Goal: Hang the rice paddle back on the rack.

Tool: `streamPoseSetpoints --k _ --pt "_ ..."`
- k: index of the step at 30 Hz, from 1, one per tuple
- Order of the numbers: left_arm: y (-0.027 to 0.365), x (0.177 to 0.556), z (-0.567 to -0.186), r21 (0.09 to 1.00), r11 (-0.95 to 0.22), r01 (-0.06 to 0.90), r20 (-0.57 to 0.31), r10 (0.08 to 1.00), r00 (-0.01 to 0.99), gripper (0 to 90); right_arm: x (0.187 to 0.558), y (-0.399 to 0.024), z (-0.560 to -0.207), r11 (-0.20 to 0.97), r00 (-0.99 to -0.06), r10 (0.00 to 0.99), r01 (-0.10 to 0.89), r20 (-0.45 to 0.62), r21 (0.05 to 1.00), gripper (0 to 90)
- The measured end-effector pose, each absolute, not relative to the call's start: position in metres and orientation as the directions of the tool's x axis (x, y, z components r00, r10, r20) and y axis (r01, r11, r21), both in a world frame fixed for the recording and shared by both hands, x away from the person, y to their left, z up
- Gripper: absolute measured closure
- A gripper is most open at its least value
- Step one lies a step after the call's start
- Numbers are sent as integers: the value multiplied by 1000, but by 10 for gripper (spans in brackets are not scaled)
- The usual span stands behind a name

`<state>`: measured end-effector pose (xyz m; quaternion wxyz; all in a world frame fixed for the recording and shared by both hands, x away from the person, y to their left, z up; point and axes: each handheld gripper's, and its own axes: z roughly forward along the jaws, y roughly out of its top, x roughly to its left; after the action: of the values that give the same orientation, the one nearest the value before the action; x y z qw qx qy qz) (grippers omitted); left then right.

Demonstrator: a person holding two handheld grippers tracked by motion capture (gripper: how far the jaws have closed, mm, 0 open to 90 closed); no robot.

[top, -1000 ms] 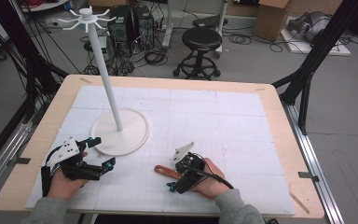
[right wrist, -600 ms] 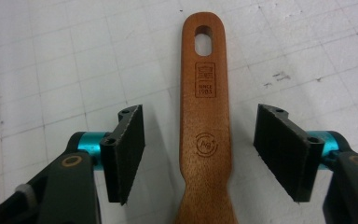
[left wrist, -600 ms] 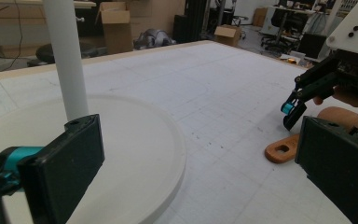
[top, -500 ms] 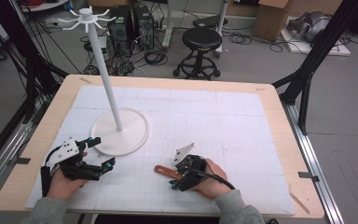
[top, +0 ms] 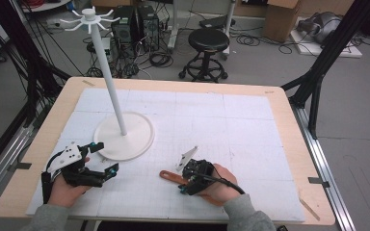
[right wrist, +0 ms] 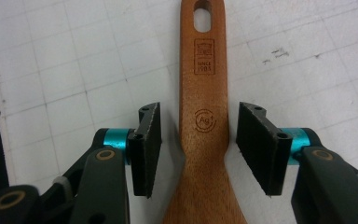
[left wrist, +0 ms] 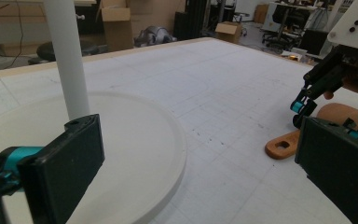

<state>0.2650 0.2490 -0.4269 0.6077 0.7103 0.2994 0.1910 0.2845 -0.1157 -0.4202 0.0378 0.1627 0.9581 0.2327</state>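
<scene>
Wooden spatula [right wrist: 204,121] flat on the white gridded mat [top: 250,130], handle between the right gripper [right wrist: 198,149] pads, gaps on both sides; jaws just closing, not yet pressing. Brown, stamped logo, hanging hole at the handle end. Left gripper [top: 96,161] released, beside the white stand base [top: 139,132]. Bare mat beyond.

Wooden spatula's [right wrist: 204,140] blade beyond bottom edge
</scene>
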Motion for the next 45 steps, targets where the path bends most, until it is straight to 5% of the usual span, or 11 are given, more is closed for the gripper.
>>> streamPoseSetpoints --k 11,25,45 --pt "248 264 -427 977 -86 194 -91 656 750 18 287 -122 -419 841 -949 315 282 6 461 641" --pt "249 267 -427 980 -71 188 -96 658 747 18 287 -128 -419 807 -945 328 282 4 519 644" --pt "249 270 -427 981 -62 181 -96 658 747 18 268 -164 -375 661 -920 387 235 -56 712 645"
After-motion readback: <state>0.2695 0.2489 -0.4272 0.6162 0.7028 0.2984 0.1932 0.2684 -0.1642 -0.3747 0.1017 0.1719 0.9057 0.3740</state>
